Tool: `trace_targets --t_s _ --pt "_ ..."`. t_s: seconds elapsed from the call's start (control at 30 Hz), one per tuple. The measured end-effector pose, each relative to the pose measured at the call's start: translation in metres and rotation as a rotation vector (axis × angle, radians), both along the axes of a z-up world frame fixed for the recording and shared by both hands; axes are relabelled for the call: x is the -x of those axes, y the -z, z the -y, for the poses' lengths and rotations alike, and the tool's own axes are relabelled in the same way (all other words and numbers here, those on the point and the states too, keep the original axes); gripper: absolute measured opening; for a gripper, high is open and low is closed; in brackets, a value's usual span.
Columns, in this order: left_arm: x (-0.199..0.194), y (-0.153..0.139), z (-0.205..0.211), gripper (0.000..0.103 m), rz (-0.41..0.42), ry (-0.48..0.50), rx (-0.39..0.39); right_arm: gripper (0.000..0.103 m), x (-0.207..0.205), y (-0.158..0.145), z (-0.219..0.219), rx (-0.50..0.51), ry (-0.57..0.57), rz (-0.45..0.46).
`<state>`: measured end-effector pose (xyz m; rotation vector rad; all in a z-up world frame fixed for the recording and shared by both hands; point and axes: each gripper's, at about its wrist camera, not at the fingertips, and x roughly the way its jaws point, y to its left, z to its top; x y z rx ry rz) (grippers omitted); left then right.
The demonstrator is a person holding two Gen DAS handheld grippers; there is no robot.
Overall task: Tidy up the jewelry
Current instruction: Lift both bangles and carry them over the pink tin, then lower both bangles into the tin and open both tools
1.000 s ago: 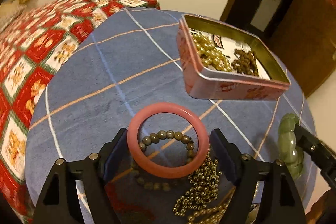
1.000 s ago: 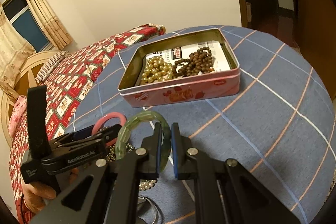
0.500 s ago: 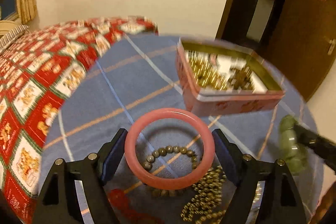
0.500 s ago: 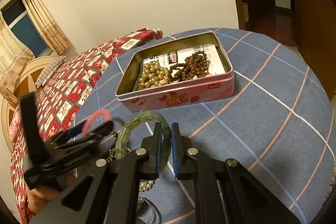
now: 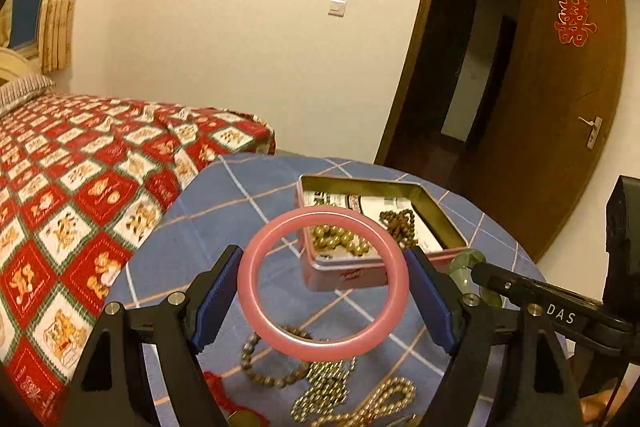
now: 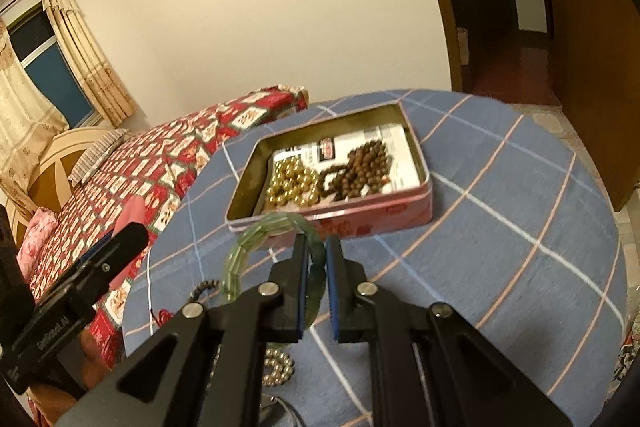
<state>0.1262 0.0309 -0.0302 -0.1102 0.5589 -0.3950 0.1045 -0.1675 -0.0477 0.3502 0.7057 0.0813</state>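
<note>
**A:** Where does the pink bangle (image 5: 322,286) sit for you right now?

**B:** You hold it in the air, flat across the left tongs (image 5: 322,291), both pads pressing its outer rim; it hangs above the loose bead strands (image 5: 280,359) on the worktop (image 5: 208,227), short of the pink tin (image 6: 332,215); that tin already holds gold beads (image 6: 292,183) and brown beads (image 6: 360,167).

**A:** And your other side?

**B:** Your right tongs (image 6: 317,267) are pinched on the green bangle (image 6: 248,247), gripping one narrow stretch of the ring, the rest sticking out to the left; it hovers just this side of the tin's near wall.

**A:** So how should you set them down well?

**B:** I'd judge: carry one at a time; bring the pink ring over the bare paper lining, lower until it nearly rests, then spread the pads; a hard round rim can slip or roll, so don't drop it from height; keep the two tongs apart over the tin.
</note>
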Motion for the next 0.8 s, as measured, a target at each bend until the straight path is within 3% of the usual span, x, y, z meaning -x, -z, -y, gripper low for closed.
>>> trace_targets --t_s 0.4,0.8 --pt "-0.046 -0.002 0.042 0.081 0.015 -0.014 -0.014 0.012 -0.040 -0.014 0.026 0.007 0.090 0.072" --pt "-0.107 0.031 0.092 0.081 -0.101 -0.004 -0.080 0.012 -0.099 0.006 0.048 0.005 0.134 0.038"
